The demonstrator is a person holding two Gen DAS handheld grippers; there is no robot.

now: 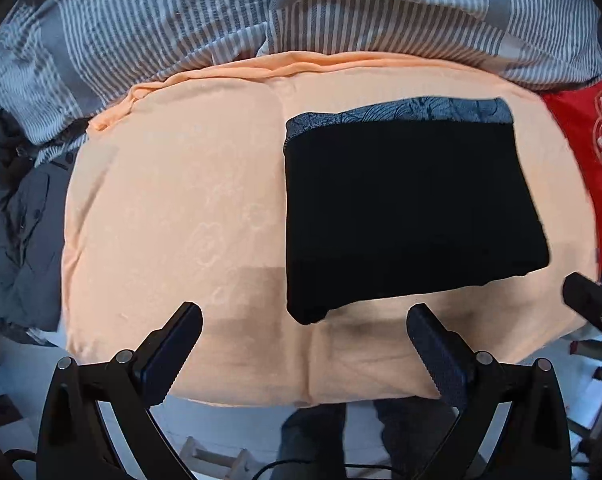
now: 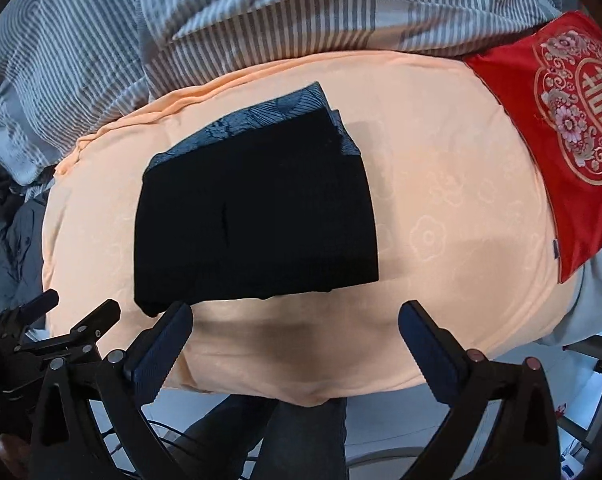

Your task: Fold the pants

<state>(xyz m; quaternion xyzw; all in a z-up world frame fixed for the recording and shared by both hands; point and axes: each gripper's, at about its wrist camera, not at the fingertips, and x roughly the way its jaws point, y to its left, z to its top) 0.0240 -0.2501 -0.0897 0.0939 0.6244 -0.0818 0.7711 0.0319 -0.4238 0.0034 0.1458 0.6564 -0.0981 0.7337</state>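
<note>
The black pants [image 1: 413, 208] lie folded into a compact rectangle on the peach bed sheet [image 1: 181, 200], with a grey patterned waistband [image 1: 401, 112] along the far edge. They also show in the right wrist view [image 2: 257, 216]. My left gripper [image 1: 305, 320] is open and empty, held above the sheet's near edge, just short of the pants' near left corner. My right gripper [image 2: 295, 316] is open and empty, just short of the pants' near edge. The right gripper's tip shows at the right edge of the left wrist view [image 1: 589, 296].
A grey striped duvet [image 1: 261, 12] is bunched along the far side. A red embroidered pillow [image 2: 561, 128] lies at the right. Dark grey clothes [image 1: 17, 232] are heaped at the left. The person's legs [image 2: 285, 436] stand at the bed's near edge.
</note>
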